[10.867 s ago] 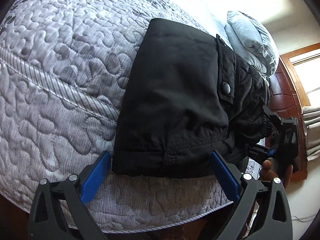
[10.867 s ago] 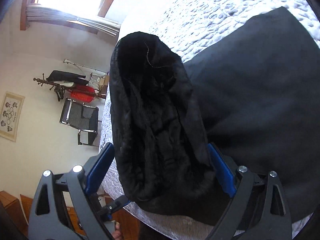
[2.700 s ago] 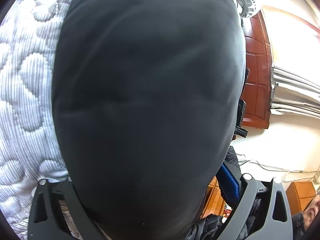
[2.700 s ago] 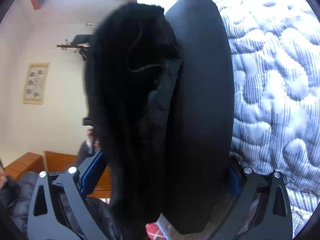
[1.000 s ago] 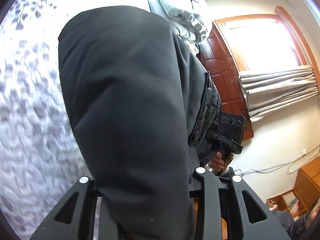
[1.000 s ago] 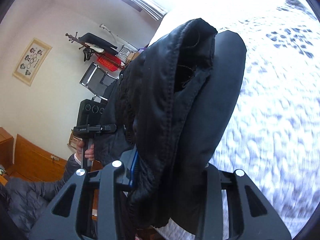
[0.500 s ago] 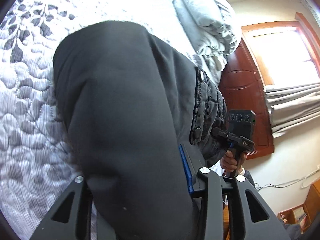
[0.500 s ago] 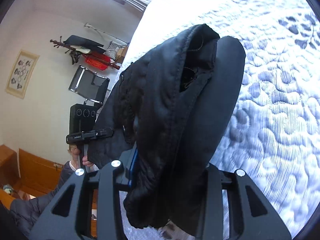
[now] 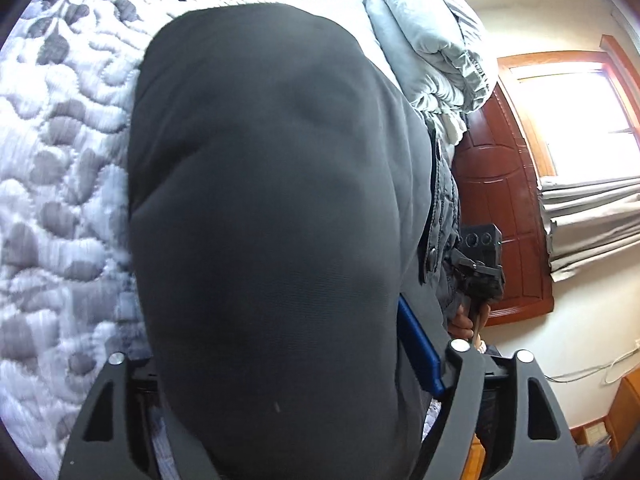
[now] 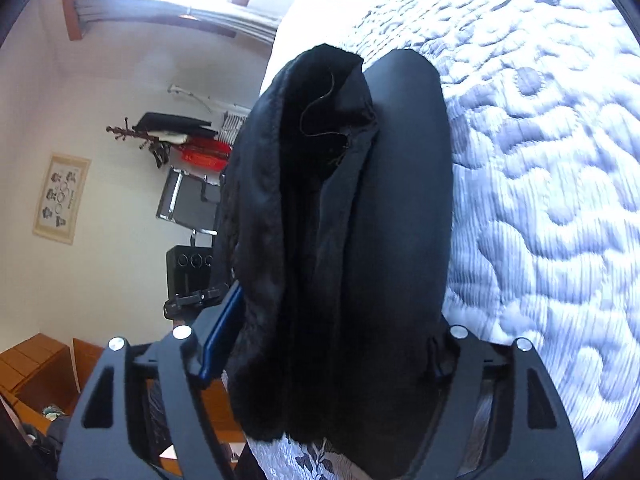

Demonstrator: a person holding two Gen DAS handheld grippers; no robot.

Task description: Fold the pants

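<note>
Pants, black and already doubled into a thick bundle, fill the centre of both wrist views, lying over the quilted bedspread that runs down the left of the left view and the right of the right view.

The left gripper has the bundle between its fingers; its jaws have just been opening, and the blue pad at lower right stands clear of the cloth beside it, so the grip looks released. The right gripper has likewise just been opening, with a sliver of background showing between its blue pad at lower left and the fuzzy lining, so it is apart too, with the folded edges between the fingers.

The risk, as I judge it, is that the springy layers slump or fan open once the fingers pull away, since the thick lining bulges at the top centre of the right view. A finger dragging back could also catch the fabric and tug the fold askew.

Half a second earlier both grippers were pinched narrow on the cloth; now they stand wide, and the bedspread looms closer.
</note>
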